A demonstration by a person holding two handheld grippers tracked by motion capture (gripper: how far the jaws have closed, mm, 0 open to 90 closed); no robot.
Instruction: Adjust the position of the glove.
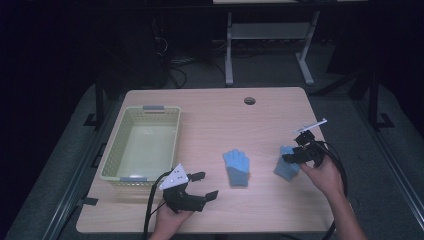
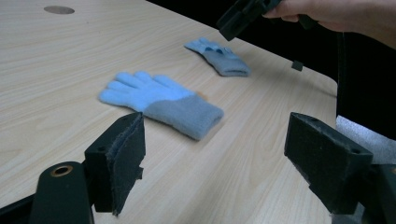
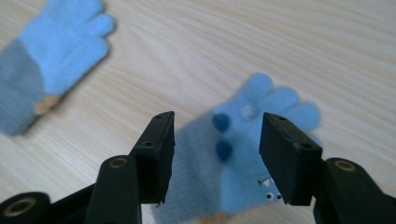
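While both grippers sit over the table, neither is clamped on anything. Left gripper at 7 o'clock on the table, near the front edge, jaws wide apart, nothing between them. In the left gripper view its jaws frame glove 1 lying flat ahead: light blue fingers pointing left in that view, grey cuff toward the right. From the high view glove 1 is about table centre, slightly toward 5 o'clock, fingers pointing to 12.

Right gripper at 4 o'clock, held in the right hand, hovering over glove 2. Jaws apart. In the right gripper view glove 2 lies under and between the jaws, fingers pointing up-right in that view; two dark blue pompoms and a small printed face on it. Cannot tell if the jaw tips touch the fabric. Glove 1 is blurred at upper left there.

Basket, pale green, at 9 o'clock on the table; nothing visible inside. Gloves are well apart from it, near each other but not touching. Cable hole near the far edge at 12.
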